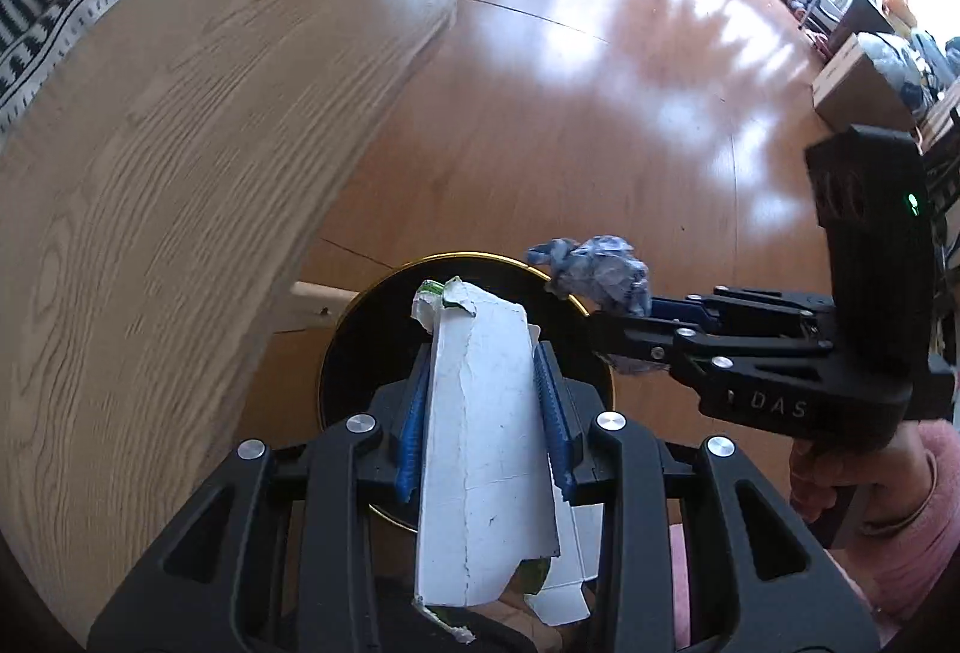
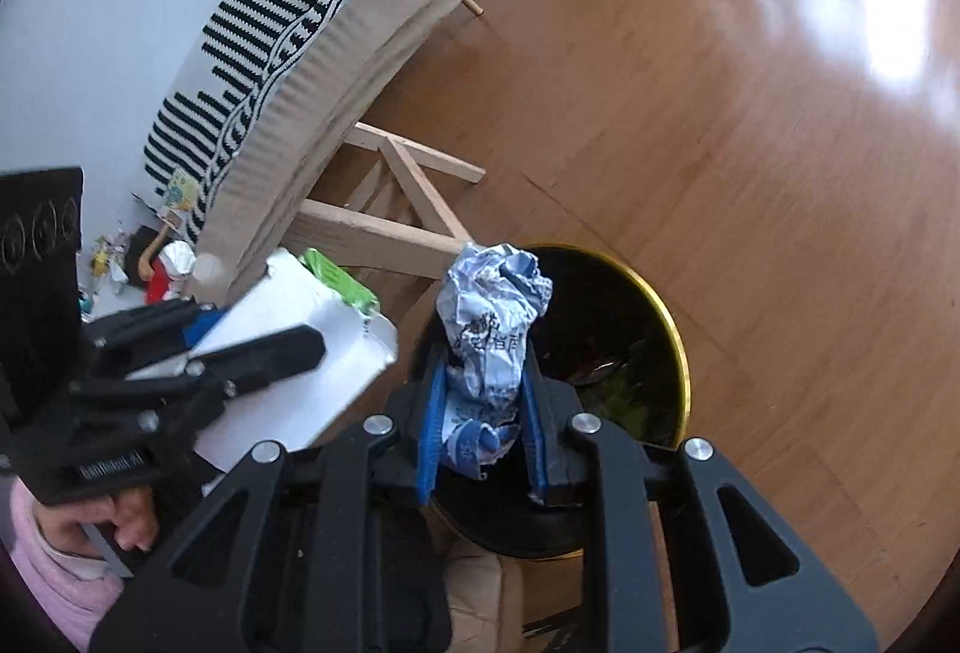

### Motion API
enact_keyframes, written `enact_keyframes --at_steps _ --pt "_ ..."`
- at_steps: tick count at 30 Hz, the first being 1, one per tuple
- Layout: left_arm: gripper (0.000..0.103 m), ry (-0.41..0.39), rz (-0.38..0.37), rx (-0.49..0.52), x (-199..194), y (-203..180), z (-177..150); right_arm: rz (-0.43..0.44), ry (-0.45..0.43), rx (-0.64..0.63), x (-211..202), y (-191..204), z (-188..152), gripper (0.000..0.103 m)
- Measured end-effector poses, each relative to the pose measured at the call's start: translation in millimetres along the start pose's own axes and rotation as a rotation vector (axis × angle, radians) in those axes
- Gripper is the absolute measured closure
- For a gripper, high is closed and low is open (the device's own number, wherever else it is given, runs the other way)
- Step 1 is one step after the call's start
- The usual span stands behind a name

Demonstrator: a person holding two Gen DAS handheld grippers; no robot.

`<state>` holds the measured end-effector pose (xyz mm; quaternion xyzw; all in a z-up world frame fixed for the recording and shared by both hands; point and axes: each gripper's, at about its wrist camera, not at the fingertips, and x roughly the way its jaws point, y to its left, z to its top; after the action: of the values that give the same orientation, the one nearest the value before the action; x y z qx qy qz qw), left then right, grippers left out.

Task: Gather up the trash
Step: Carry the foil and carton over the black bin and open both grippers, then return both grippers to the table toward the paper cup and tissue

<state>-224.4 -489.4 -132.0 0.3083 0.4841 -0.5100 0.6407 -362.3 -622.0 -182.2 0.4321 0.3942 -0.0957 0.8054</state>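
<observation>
My left gripper [image 1: 483,353] is shut on a flattened white carton [image 1: 480,437] with a torn green top, held over the black bin with a gold rim [image 1: 354,305]. My right gripper [image 2: 483,389] is shut on a crumpled blue-and-white wrapper [image 2: 492,317], also above the bin [image 2: 666,317], which holds some dark trash. In the left wrist view the right gripper [image 1: 606,314] comes in from the right with the wrapper [image 1: 594,275] at the bin's rim. In the right wrist view the left gripper [image 2: 288,335] and carton [image 2: 300,353] show at the left.
A wooden table [image 1: 180,173] stands left of the bin, its legs [image 2: 384,227] beside it. A striped sofa [image 2: 258,53] lies behind. Shiny wood floor [image 1: 600,83] spreads beyond. Boxes and clutter [image 1: 864,83] line the far right; small litter [image 2: 132,257] lies by the wall.
</observation>
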Motion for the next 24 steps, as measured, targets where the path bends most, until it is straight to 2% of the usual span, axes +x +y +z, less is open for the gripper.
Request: enact_keyframes --at_steps 1,2,3,4,5,6,11,13,14,17,19,21,23,24 --pt "0.069 -0.006 0.002 0.005 0 -1 -1 0.004 0.002 0.009 0 -1 1 0.08" --pt "0.068 -0.012 -0.003 0.007 -1 -1 -1 0.002 -0.002 0.02 -1 -3 2 0.076" --pt "0.062 -0.017 -0.003 0.003 -1 0 -2 -0.001 -0.001 0.027 -3 -5 4 0.068" --pt "0.04 -0.02 -0.002 -0.002 0 2 0 -0.005 0.003 0.032 -6 -9 5 0.037" --pt "0.022 -0.024 0.014 -0.006 -1 3 1 -0.019 -0.01 0.042 -10 -13 6 0.011" --pt "0.007 -0.041 0.036 -0.009 -6 7 0 -0.029 -0.035 0.05 -14 -14 9 0.008" --pt "0.006 -0.052 0.021 -0.03 -15 16 4 0.006 -0.088 0.144 -29 -29 14 0.007" --pt "0.006 -0.082 0.016 -0.047 -23 17 3 -0.008 -0.098 0.179 -31 -34 16 0.007" --pt "0.006 -0.111 -0.001 -0.068 -32 21 4 -0.013 -0.103 0.187 -32 -34 18 0.007" --pt "0.006 -0.248 -0.144 -0.206 -71 39 1 -0.074 -0.107 0.173 -28 -26 18 0.007" --pt "0.006 -0.338 -0.171 -0.271 -103 59 -11 -0.143 -0.087 0.112 -17 -16 20 0.007" --pt "0.006 -0.42 -0.113 -0.298 -137 78 -26 -0.179 -0.091 0.059 -13 -7 17 0.007" --pt "0.006 -0.494 0.034 -0.356 -176 112 -55 -0.186 -0.101 0.026 -10 2 20 0.007" --pt "0.006 -0.518 0.084 -0.381 -187 125 -67 -0.194 -0.104 0.008 -9 9 22 0.007"
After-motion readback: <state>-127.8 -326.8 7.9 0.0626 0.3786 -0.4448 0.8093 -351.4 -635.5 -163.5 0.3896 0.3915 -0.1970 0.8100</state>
